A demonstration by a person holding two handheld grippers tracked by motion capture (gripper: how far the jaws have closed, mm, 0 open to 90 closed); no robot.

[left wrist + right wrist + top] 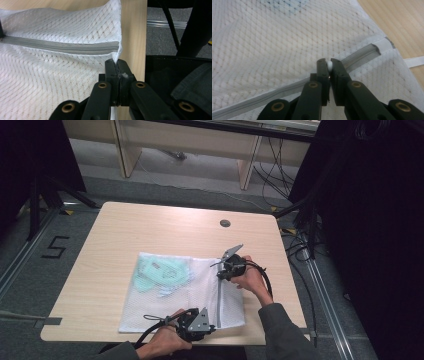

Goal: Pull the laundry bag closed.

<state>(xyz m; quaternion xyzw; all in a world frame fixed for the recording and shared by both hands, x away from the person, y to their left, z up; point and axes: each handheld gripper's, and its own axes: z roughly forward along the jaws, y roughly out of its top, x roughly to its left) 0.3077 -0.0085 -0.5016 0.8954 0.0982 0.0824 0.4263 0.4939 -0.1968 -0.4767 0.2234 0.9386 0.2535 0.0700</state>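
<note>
Mesh laundry bag [185,292] lies flat on the table [125,227], with something pale green [162,272] inside that's too blurry through the netting to name. Left tongs [117,65] are clamped on the bag's corner fabric by the grey zipper [62,46]. Right tongs [329,65] pinch a small white zipper pull [329,65], mostly hidden between them.

hidden: zipper pull [329,65] between tongs | blurred: garment [162,274] inside mesh
</note>
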